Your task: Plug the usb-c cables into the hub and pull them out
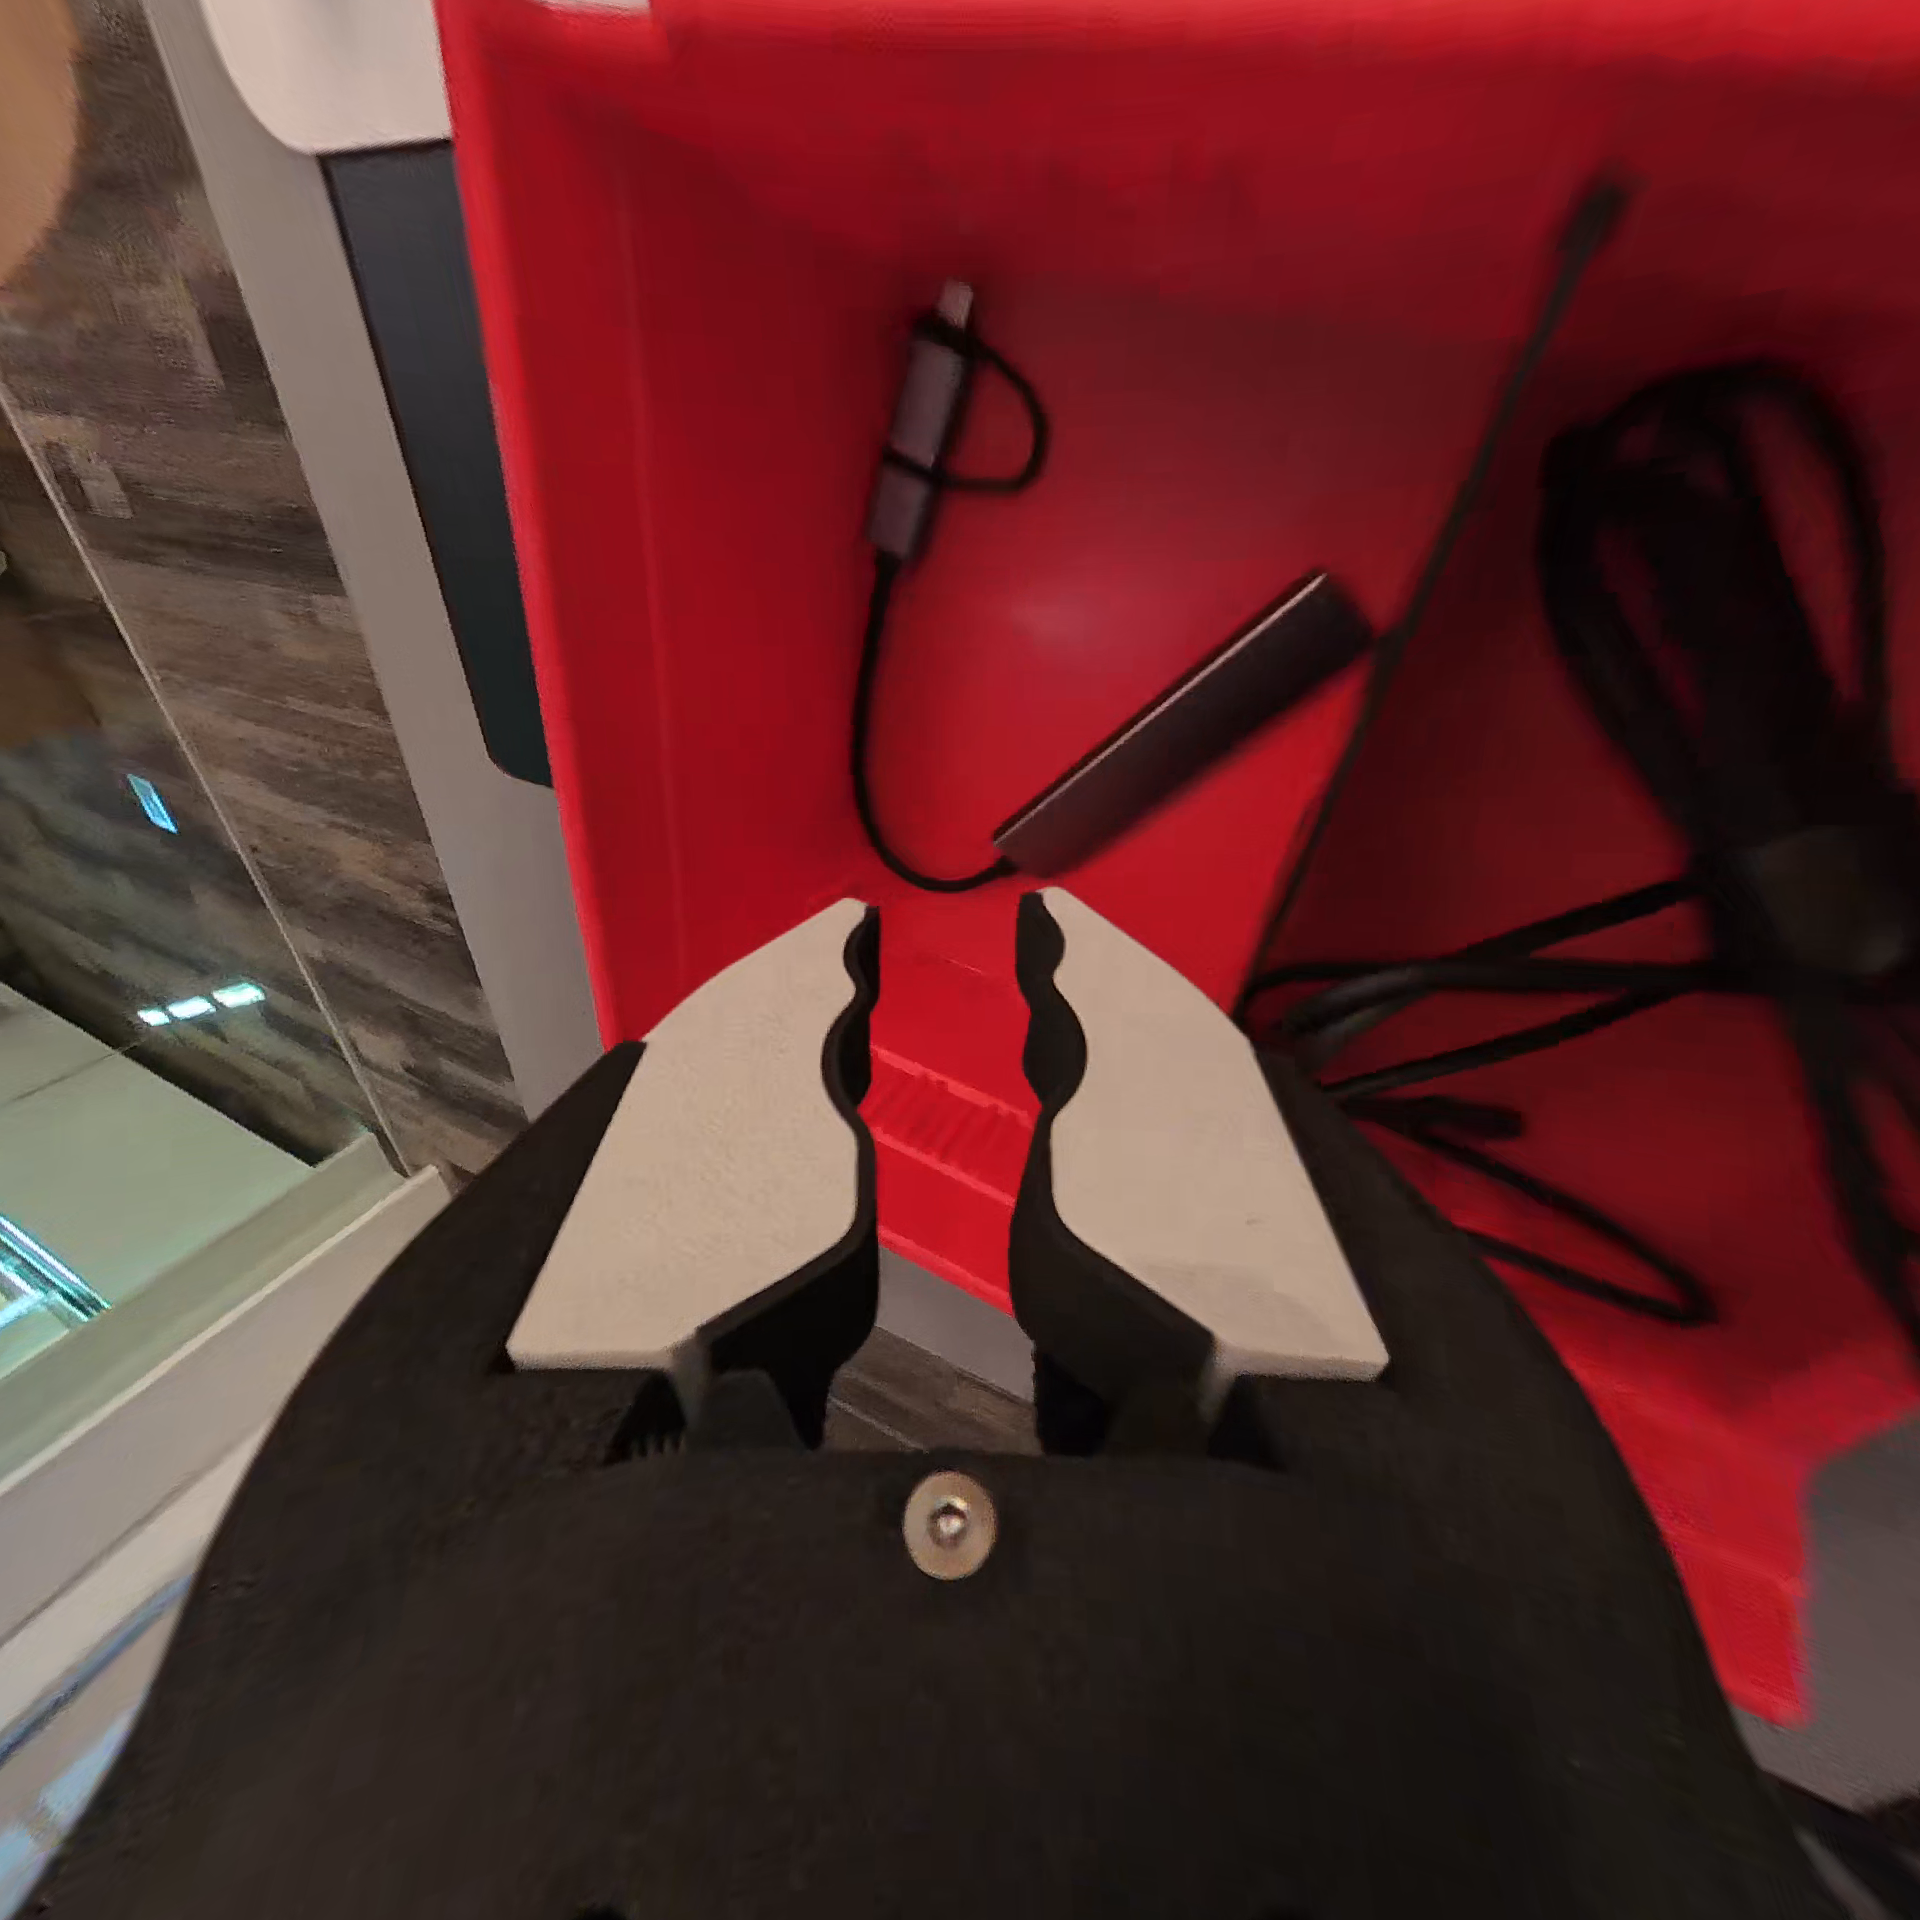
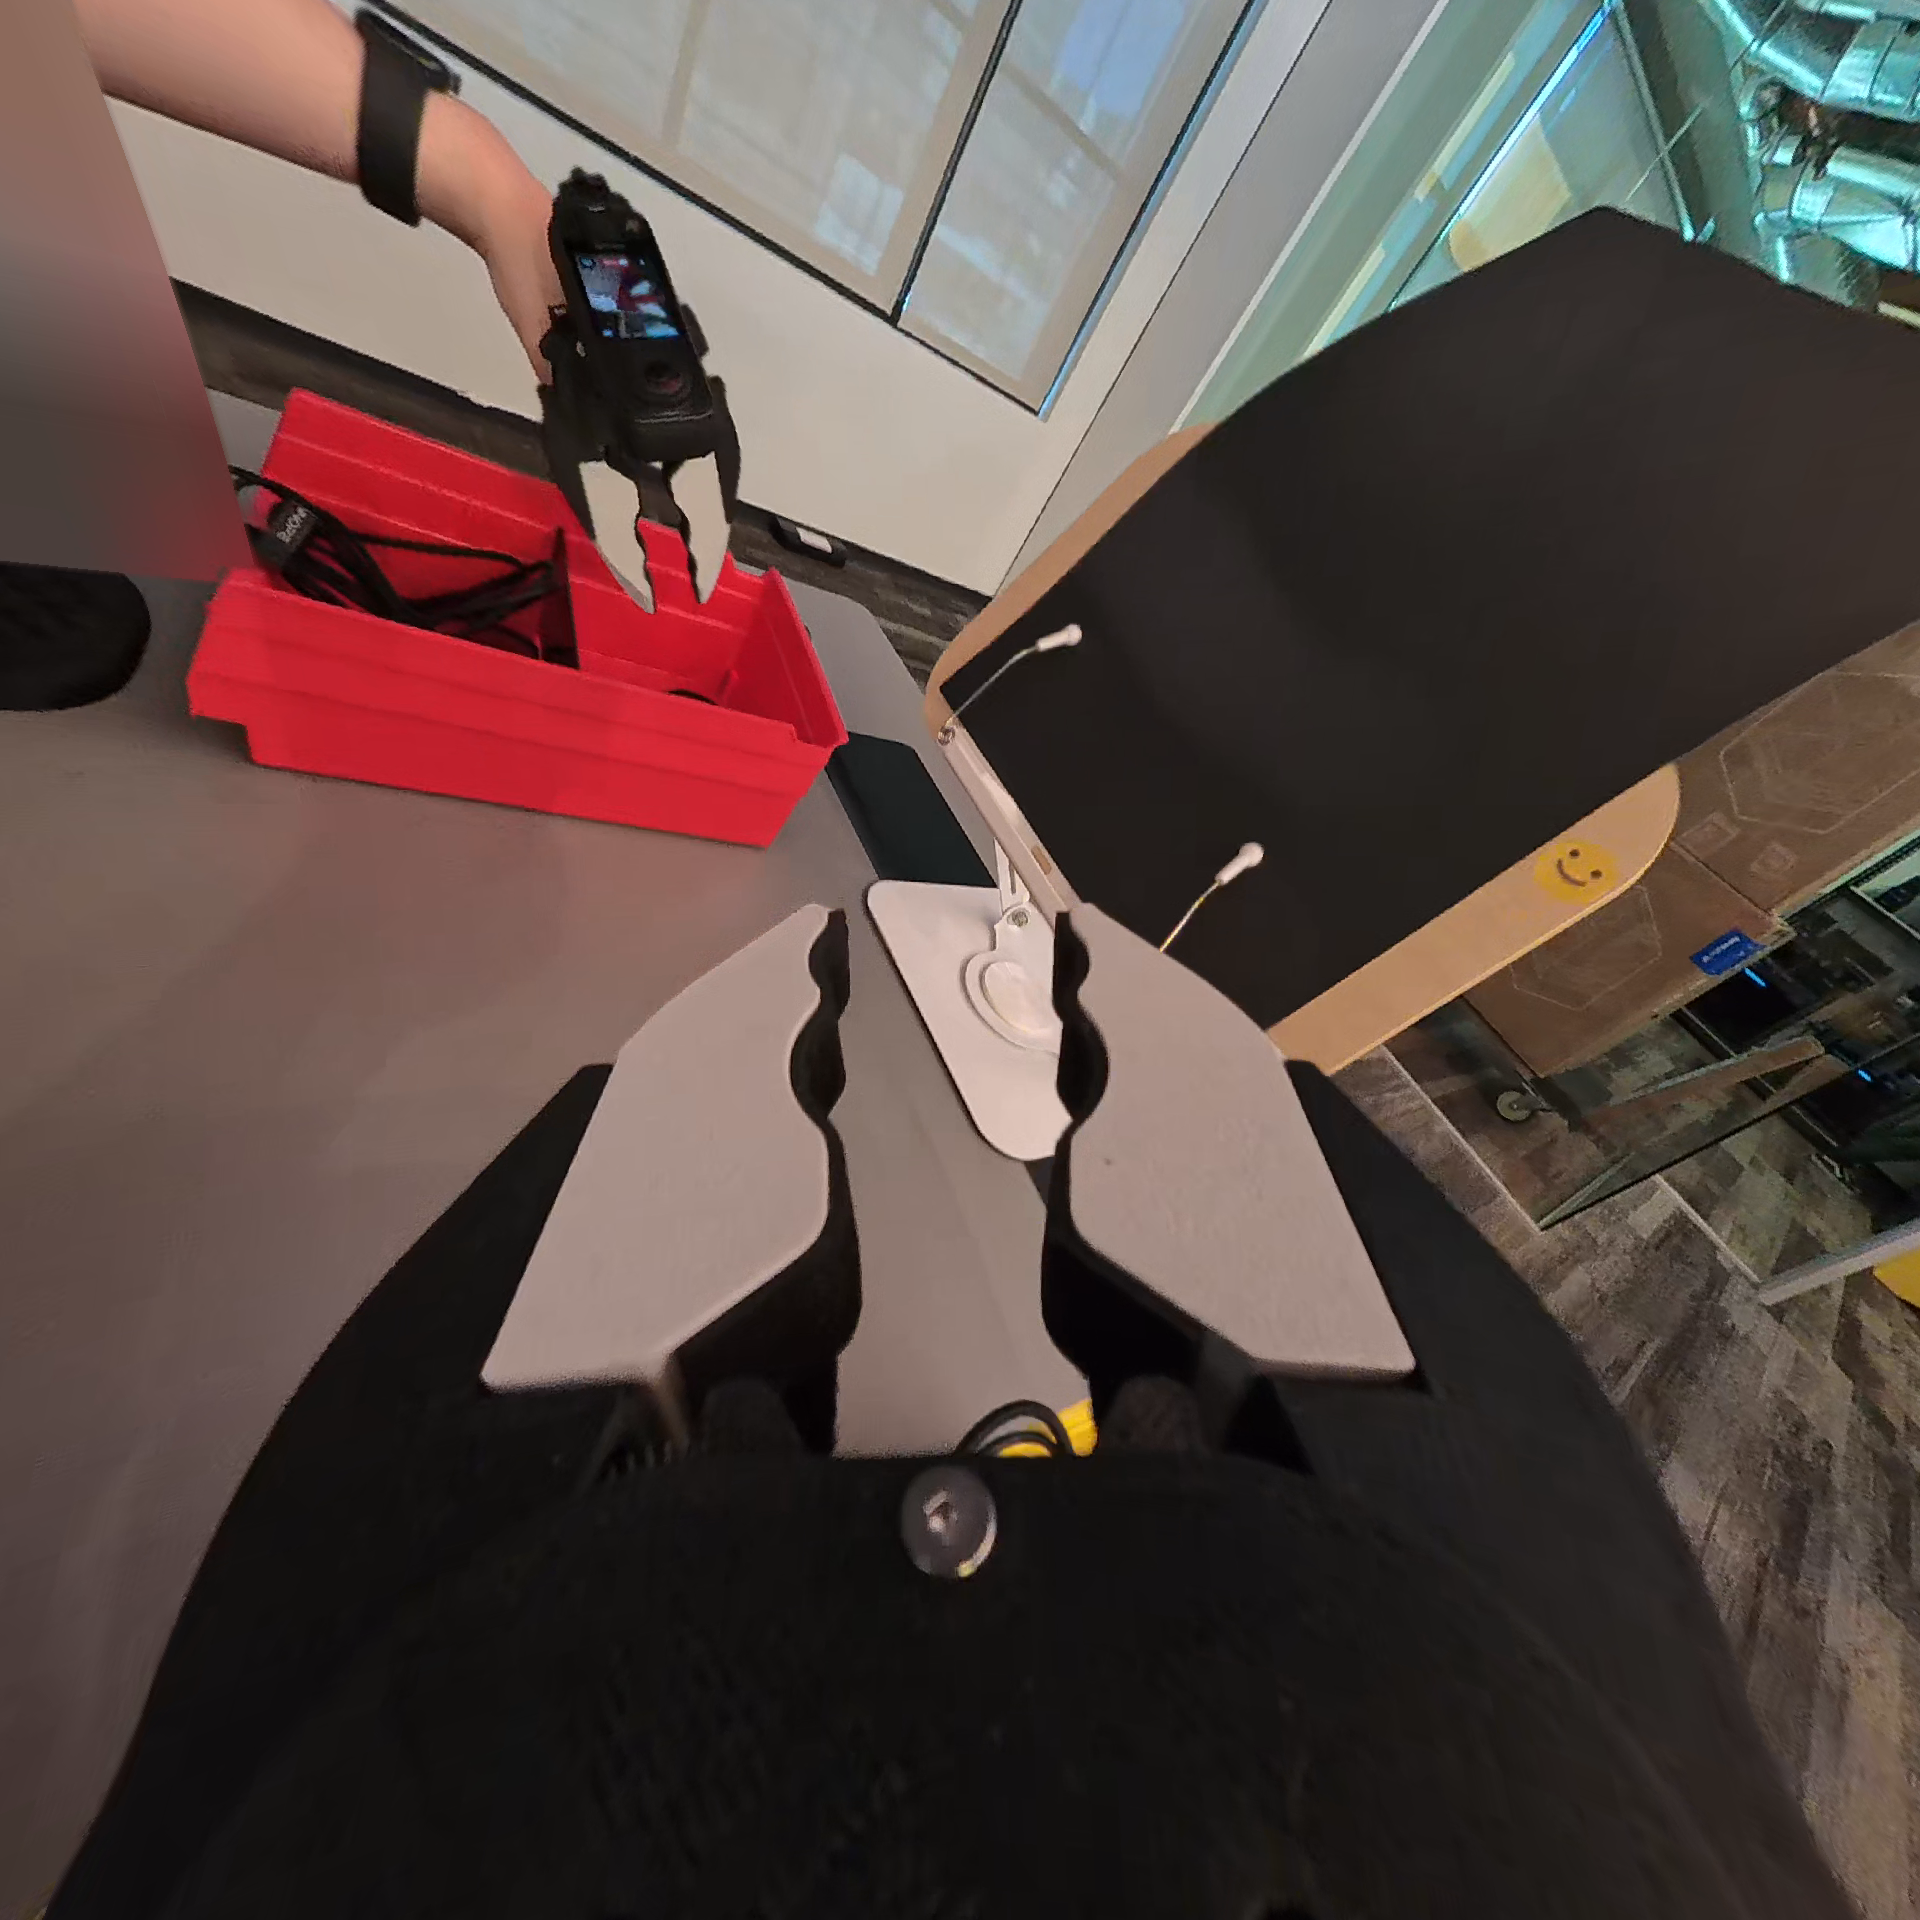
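A red bin (image 1: pixel 727 520) holds a slim dark grey hub (image 1: pixel 1184 738) lying flat, with its short black lead ending in a grey plug adapter (image 1: pixel 914 436). A black divider (image 1: pixel 1434 582) splits the bin. Beyond it lies a bundle of black cables (image 1: pixel 1766 727). My left gripper (image 1: pixel 945 909) is open and empty, hovering above the bin just short of the hub. In the right wrist view the bin (image 2: pixel 499 717) sits on the grey table (image 2: pixel 312 987), with the left gripper (image 2: pixel 675 603) over it. My right gripper (image 2: pixel 951 930) is open and empty above the table.
A large black panel with a tan edge (image 2: pixel 1455 675) stands on a white base plate (image 2: pixel 935 966) at the table's right edge. A person's forearm with a black wristband (image 2: pixel 395 135) holds the left gripper. Patterned carpet (image 2: pixel 1714 1403) lies beyond the table. One gripper's finger ends stand about 45 cm off the other's.
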{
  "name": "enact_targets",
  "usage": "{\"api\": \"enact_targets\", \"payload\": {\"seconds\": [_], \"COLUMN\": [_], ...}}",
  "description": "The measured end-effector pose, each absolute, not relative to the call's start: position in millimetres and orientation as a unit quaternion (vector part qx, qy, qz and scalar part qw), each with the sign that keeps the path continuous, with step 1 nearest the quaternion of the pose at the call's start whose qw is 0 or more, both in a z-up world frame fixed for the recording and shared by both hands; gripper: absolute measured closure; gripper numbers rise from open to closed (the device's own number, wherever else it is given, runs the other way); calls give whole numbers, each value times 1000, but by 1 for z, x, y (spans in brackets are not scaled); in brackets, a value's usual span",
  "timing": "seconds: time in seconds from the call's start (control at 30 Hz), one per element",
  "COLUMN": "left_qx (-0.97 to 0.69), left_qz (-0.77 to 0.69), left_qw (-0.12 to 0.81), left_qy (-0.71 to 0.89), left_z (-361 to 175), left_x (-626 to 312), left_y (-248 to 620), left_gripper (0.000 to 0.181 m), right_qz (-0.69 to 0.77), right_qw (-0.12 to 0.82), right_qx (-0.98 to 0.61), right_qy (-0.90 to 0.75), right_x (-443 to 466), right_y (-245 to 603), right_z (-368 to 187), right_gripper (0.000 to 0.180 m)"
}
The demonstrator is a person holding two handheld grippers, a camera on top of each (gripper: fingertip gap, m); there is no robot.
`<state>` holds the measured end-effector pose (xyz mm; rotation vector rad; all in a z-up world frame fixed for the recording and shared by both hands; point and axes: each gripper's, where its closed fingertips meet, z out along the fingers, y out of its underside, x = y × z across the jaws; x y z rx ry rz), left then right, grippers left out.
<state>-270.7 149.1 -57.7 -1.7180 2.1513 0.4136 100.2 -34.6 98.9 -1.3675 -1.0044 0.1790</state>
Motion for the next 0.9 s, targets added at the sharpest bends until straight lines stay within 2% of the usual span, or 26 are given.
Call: {"api": "enact_targets", "payload": {"seconds": [0.07, 0.33, 0.53, 0.67, 0.7, 0.9], "left_qx": [-587, -493, -472, -450, -449, -491], "left_qz": [142, 119, 98, 108, 101, 109], "left_qw": [175, 68, 16, 1, -6, -9], "left_qy": [778, 859, 876, 886, 888, 864], "left_z": [-67, -117, -135, -150, -151, -149], "left_x": [-277, -291, -287, -287, -287, -290], "left_y": [160, 157, 154, 159, 157, 157], "left_gripper": [156, 148, 151, 149, 154, 156], "right_qz": [81, 113, 132, 147, 148, 164], "right_qw": [646, 610, 570, 553, 552, 562], "right_qx": [-615, -641, -663, -664, -665, -654], "right_qy": [-445, -452, -467, -480, -482, -480], "right_x": [102, 96, 85, 77, 77, 80], "right_y": [-30, -20, -12, -12, -12, -17], "right_z": [91, 67, 41, 31, 30, 40], "right_gripper": [141, 141, 141, 141, 141, 143]}}
